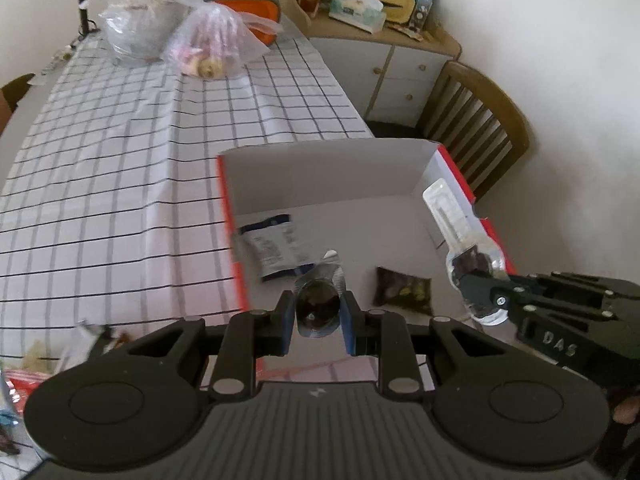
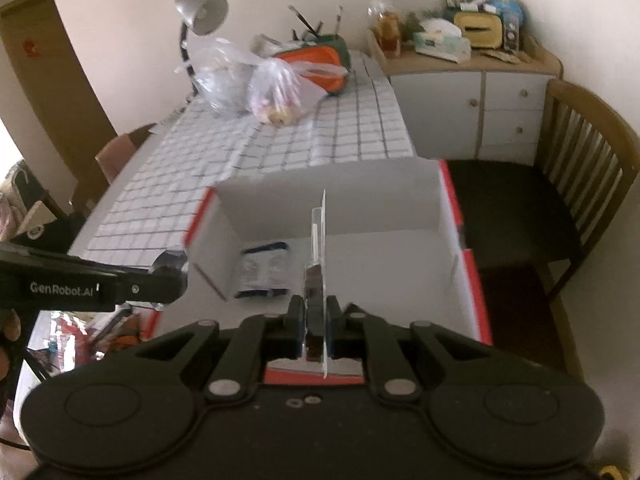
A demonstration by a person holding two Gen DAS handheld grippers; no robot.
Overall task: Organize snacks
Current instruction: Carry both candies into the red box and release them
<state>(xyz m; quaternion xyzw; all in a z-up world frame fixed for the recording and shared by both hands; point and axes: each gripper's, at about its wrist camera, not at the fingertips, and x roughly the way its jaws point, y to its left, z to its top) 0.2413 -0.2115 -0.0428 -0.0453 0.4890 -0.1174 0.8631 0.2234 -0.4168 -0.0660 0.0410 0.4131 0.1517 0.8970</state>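
A box with red outer walls and a white inside stands open on the checked tablecloth. In it lie a blue-and-white packet and a dark packet. My left gripper hangs over the box's near edge, shut on a small foil-wrapped dark snack. At the right, over the box's right wall, my right gripper is shut on a clear plastic packet with dark pieces inside. In the right wrist view that clear packet stands edge-on in my right gripper, above the box. My left gripper shows at the left.
Two tied plastic bags, an orange case and a desk lamp stand at the table's far end. A cluttered cabinet and a wooden chair are to the right. More loose snacks lie at the lower left.
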